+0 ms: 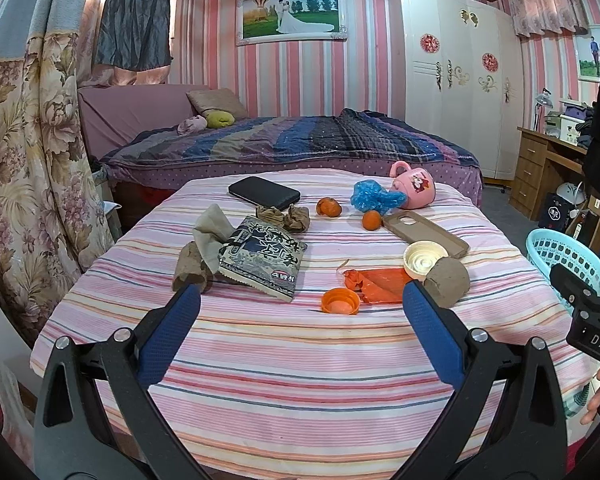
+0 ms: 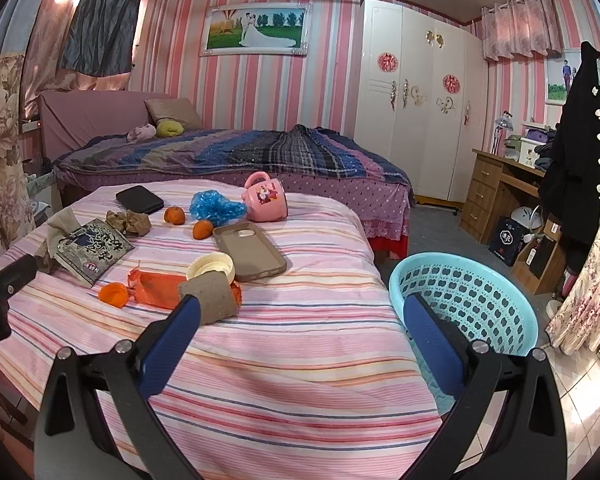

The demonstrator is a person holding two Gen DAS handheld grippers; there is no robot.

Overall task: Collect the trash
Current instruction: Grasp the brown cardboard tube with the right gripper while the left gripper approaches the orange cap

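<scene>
Trash lies on the pink striped table (image 1: 300, 360): a brown paper wad (image 1: 448, 282) (image 2: 212, 292), an orange wrapper (image 1: 380, 284) (image 2: 156, 288), an orange cap (image 1: 340, 301) (image 2: 114, 294), a cream lid (image 1: 422, 258) (image 2: 211, 267), crumpled brown paper (image 1: 288, 216) (image 2: 130, 221), a blue plastic bag (image 1: 374, 196) (image 2: 216, 206) and a cardboard roll (image 1: 192, 266). My left gripper (image 1: 300, 300) is open and empty above the near table. My right gripper (image 2: 300, 308) is open and empty between the wad and a turquoise basket (image 2: 468, 292) (image 1: 566, 258).
Also on the table are a book (image 1: 262, 258) (image 2: 92, 250), a black phone (image 1: 264, 191), a tan phone case (image 1: 424, 232) (image 2: 248, 248), two tangerines (image 1: 329, 206) (image 1: 371, 220) and a tipped pink mug (image 1: 414, 188) (image 2: 266, 198). A bed (image 1: 292, 144) stands behind, a desk (image 2: 496, 196) at right.
</scene>
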